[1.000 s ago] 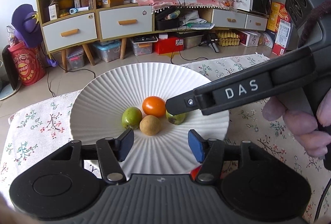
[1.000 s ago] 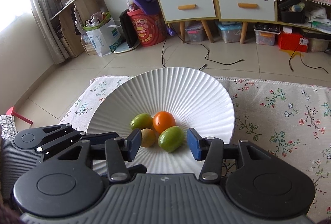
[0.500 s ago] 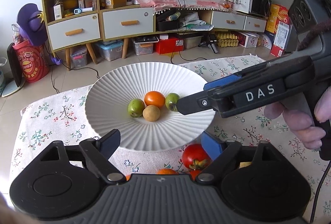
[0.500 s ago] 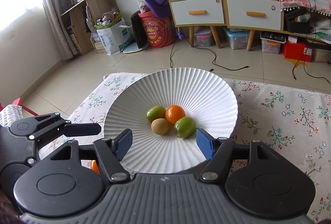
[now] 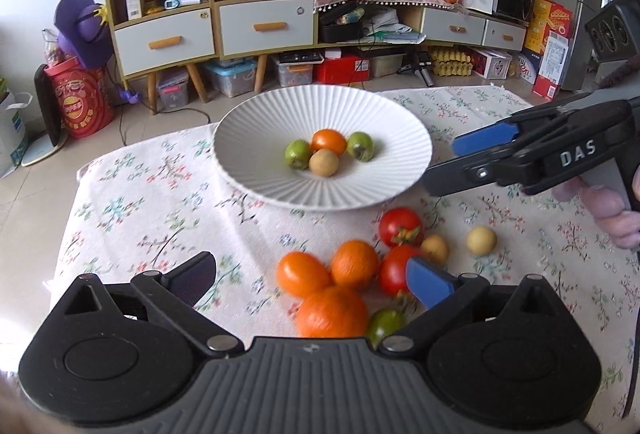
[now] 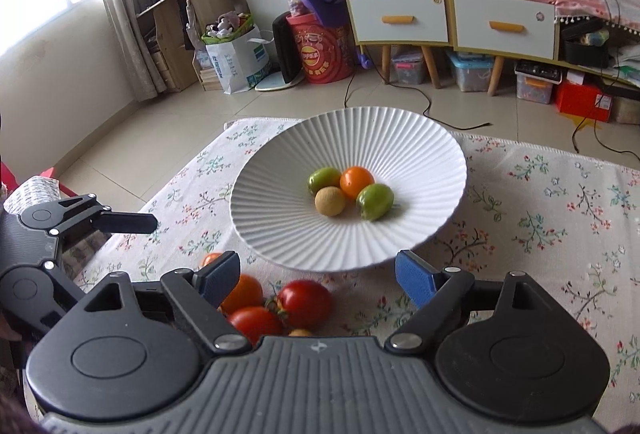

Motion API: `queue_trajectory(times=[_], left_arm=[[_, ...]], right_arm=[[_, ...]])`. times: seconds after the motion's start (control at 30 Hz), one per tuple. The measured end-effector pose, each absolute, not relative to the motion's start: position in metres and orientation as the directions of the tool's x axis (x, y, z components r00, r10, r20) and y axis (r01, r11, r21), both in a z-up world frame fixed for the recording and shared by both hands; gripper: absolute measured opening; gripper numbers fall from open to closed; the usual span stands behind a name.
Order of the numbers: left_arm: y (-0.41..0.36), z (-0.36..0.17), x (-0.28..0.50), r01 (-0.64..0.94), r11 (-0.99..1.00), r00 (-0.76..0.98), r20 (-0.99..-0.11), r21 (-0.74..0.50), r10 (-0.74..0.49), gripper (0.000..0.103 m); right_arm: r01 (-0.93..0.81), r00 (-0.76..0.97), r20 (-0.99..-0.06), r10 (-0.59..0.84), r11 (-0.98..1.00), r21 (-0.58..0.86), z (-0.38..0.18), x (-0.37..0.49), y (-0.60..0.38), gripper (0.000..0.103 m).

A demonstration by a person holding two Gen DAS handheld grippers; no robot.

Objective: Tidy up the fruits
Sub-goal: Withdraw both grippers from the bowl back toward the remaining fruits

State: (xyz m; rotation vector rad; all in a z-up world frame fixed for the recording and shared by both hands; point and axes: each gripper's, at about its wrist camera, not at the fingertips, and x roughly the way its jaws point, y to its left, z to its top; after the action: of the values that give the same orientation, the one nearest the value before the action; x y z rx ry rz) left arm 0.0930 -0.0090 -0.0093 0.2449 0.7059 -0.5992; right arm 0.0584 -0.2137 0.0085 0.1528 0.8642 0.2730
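Observation:
A white ribbed plate point(image 5: 260, 121) point(image 6: 360, 145) holds two green fruits point(image 5: 298, 153), an orange one point(image 5: 329, 141) and a tan one point(image 5: 324, 162). Nearer on the cloth lie loose oranges point(image 5: 354, 264), red tomatoes point(image 5: 401, 226) point(image 6: 305, 298), small tan fruits point(image 5: 481, 240) and a green tomato point(image 5: 385, 322). My left gripper point(image 5: 312, 274) hangs above the oranges, its jaws opening wide, gripping nothing. My right gripper point(image 5: 444, 165) point(image 6: 318, 270) is at the plate's near right rim, its jaws opening with nothing held. A left gripper finger point(image 6: 128, 222) shows in the right wrist view.
The floral tablecloth point(image 5: 160, 201) ends at its left and far edges, with tiled floor beyond. Cabinets point(image 5: 264, 25) and clutter line the far wall. A hand point(image 5: 608, 209) holds the right gripper at the right side.
Both grippers have pulled back from over the plate and their jaws have spread much wider. The loose fruits on the cloth have come into view.

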Motion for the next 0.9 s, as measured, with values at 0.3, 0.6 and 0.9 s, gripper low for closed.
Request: queue_trajectory(times=[0.3,0.6,0.9], left_arm=[[0.014,-0.017,0.076,0.581,0.813,0.606,-0.685,0.034,-0.405,0.100],[0.035,-0.030,0.058,0.567,0.823,0.594,-0.707,0.029,-0.384,0.100],[0.049,-0.042,0.051,0.536,0.844,0.562,-0.730,-0.037,-0.389,0.100]], right_arm=[[-0.217,0.606,-0.737,0.299,0.954,0.208,0.006,0.039,-0.209,0.086],[-0.280,0.573,-0.766,0.291,0.948,0.151,-0.007,0.013,-0.199,0.086],[-0.271,0.559,-0.790,0.252,0.956,0.114,-0.019,0.004,-0.202,0.084]])
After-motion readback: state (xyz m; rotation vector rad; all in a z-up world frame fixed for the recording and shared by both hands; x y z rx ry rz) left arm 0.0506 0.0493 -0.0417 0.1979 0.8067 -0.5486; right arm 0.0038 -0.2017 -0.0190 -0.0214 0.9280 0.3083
